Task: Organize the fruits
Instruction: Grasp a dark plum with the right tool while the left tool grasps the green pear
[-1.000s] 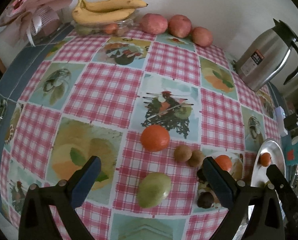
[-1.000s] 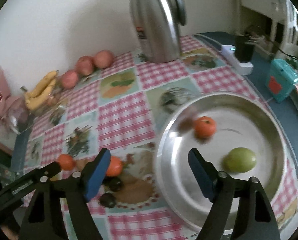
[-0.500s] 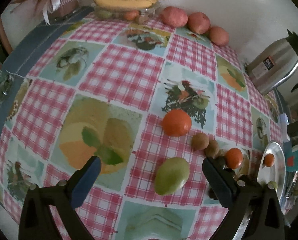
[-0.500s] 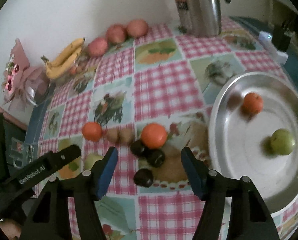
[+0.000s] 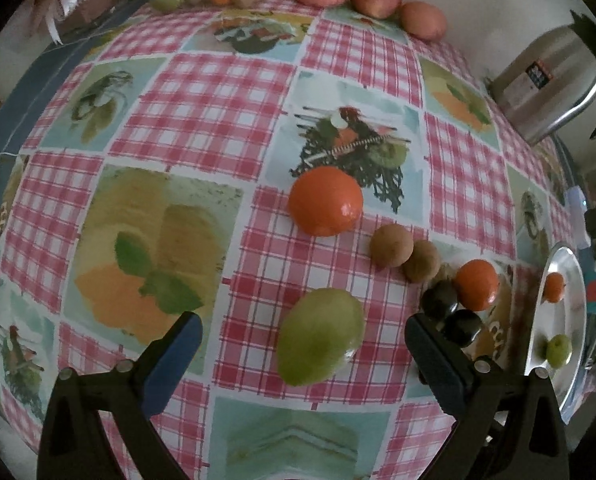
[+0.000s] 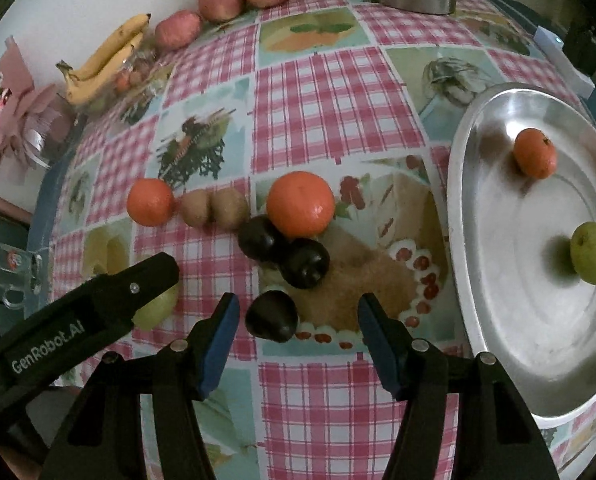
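- Left gripper (image 5: 300, 354): jaws wide, empty, hanging over green fruit (image 5: 320, 342) on checked cloth (image 5: 201, 92).
- Right gripper (image 6: 298, 334): jaws half apart, just been closing, touching nothing; dark plum (image 6: 271, 316) between the fingers, toward the left one.
- On cloth: two oranges (image 6: 300, 204), two kiwis (image 6: 213, 208), two more plums (image 6: 304, 262).
- On metal plate (image 6: 498, 320): small orange (image 6: 534, 153), green fruit.

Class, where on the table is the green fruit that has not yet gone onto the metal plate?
In the left wrist view, the green fruit lies between the left hand-held gripper's open fingers, just below the large orange.
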{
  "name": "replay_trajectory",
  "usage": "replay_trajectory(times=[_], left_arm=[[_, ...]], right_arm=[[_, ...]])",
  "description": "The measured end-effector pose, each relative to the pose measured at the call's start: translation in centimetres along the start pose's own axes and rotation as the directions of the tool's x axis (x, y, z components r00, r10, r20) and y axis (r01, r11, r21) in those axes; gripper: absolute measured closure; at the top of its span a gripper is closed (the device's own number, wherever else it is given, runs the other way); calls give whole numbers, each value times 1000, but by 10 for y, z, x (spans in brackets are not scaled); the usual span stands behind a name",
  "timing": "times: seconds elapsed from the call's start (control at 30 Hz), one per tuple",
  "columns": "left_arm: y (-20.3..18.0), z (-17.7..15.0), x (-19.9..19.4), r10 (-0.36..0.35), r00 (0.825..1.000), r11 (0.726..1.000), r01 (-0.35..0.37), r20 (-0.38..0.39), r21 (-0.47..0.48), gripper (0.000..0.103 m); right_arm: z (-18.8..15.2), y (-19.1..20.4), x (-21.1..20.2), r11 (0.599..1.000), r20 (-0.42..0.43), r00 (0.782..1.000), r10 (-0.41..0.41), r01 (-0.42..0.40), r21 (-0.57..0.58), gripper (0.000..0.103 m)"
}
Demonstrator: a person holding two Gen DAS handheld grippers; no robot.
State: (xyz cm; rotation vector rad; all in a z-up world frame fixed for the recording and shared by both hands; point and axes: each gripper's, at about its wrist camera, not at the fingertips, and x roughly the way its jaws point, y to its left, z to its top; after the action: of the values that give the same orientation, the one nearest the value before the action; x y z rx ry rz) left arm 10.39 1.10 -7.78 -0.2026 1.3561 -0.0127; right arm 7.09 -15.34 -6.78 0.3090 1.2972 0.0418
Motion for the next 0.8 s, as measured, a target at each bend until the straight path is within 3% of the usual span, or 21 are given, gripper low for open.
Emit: replay_trajectory(times=[0.33, 0.63, 0.8], left_arm=[[-7, 1, 11, 22, 999, 999, -21, -30, 28, 9], [-8, -1, 13, 18, 999, 1000, -17, -35, 23, 16], [-6, 1, 11, 15, 1000, 1000, -14, -27, 19, 29]], right_arm=[[-1, 15, 4, 996, -8, 999, -54, 53, -73, 40], [0, 14, 3, 997, -7, 999, -35, 35, -71, 40], [-3, 24, 6, 992, -16, 998, -55, 53, -114, 40]])
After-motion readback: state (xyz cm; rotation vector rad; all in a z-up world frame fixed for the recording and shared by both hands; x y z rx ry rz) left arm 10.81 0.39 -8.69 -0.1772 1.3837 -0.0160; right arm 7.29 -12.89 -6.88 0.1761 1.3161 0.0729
